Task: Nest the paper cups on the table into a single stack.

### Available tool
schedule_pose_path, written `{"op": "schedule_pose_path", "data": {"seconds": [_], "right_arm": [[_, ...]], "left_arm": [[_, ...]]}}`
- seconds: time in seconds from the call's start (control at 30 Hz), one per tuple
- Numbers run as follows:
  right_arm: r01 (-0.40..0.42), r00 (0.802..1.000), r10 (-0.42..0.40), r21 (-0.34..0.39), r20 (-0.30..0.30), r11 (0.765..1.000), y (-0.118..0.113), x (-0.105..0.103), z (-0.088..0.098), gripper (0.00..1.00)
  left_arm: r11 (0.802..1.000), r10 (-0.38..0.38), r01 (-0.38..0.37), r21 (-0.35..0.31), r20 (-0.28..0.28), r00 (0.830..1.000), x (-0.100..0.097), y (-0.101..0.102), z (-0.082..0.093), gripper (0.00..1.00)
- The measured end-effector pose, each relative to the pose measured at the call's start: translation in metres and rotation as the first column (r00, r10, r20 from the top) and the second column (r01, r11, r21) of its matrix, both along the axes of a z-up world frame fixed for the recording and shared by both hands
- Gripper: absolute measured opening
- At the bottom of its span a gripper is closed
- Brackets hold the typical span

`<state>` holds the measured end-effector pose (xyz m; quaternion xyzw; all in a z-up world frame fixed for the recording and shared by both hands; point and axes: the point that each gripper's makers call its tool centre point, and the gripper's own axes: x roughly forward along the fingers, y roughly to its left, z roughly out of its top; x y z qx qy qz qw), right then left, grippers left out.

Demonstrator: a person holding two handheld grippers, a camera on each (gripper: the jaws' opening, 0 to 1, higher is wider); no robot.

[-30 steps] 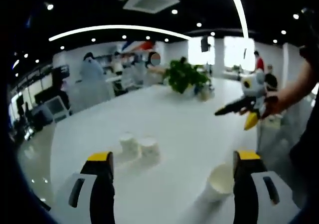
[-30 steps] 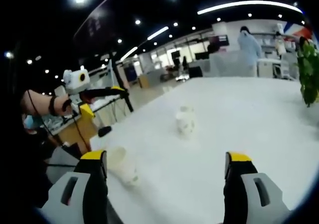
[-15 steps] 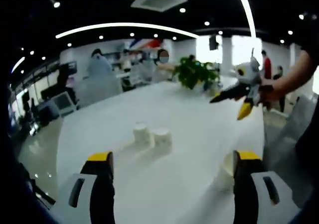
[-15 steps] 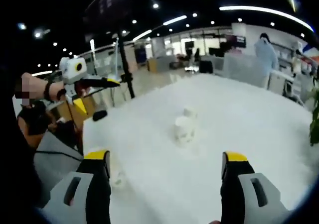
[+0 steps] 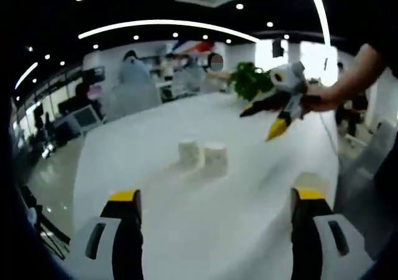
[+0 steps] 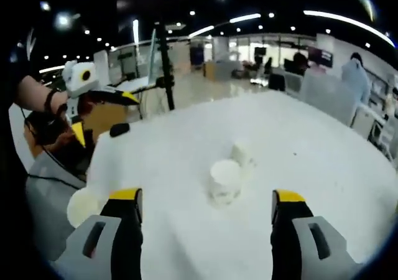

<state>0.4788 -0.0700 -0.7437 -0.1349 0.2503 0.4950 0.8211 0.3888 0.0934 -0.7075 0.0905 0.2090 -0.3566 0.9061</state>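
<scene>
A: How many paper cups are on the counter (image 5: 155, 137)?

B: Three, all white. In the left gripper view two cups stand upright side by side near the middle of the counter: the left cup (image 5: 189, 152) and the right cup (image 5: 216, 155), close enough that they may touch. In the right gripper view the same pair lines up in depth, the near cup (image 6: 225, 179) in front and the far cup (image 6: 240, 154) partly hidden behind it.

A: And the third?

B: The third cup (image 6: 83, 205) sits near the counter's edge, just beside the left jaw in the right gripper view, well apart from the pair. In the left gripper view a pale shape above the right jaw is too blurred to call.

A: The two grippers?

B: The left gripper (image 5: 214, 230) has its jaws wide apart, nothing between them, with the pair of cups ahead. The right gripper (image 6: 205, 227) is the same, jaws wide and bare, the near cup between them further on. Each gripper also shows in the other's view, held in a hand above the counter's edge.

A: Anything else?

B: One green plant (image 5: 249, 81) at the far end of the counter, and several people standing behind it.
</scene>
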Motion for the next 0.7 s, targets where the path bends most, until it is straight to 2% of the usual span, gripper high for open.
{"op": "schedule_pose_path", "data": {"seconds": [0.1,0.2,0.27,0.37,0.57,0.7], "right_arm": [[0.004,1.0,-0.004,-0.045,-0.002,0.999,0.002,0.012,-0.011,0.8],[0.005,1.0,-0.005,-0.055,-0.012,0.998,0.006,0.024,-0.021,0.77],[0.006,0.999,-0.008,-0.058,-0.036,0.998,0.009,0.027,-0.026,0.74],[0.004,0.999,-0.007,-0.071,-0.039,0.997,0.018,0.036,-0.033,0.69],[-0.023,0.999,0.018,-0.098,-0.047,0.995,0.032,0.046,-0.046,0.59],[-0.026,0.998,0.021,-0.085,-0.065,0.996,0.037,0.048,-0.047,0.55]], "left_arm": [[1.0,0.007,-0.007,-0.014,-0.011,1.0,0.002,-0.001,-0.003,1.0],[1.0,0.0,0.0,-0.009,-0.005,1.0,0.003,-0.003,-0.007,1.0],[1.0,0.002,-0.002,-0.013,-0.017,1.0,0.004,-0.002,-0.01,1.0],[1.0,0.011,-0.011,-0.017,-0.024,1.0,0.005,0.0,-0.013,1.0],[1.0,0.018,-0.018,-0.016,-0.027,0.999,0.005,0.001,-0.015,1.0],[0.999,0.025,-0.026,-0.022,-0.031,0.999,0.005,0.003,-0.016,1.0]]}}
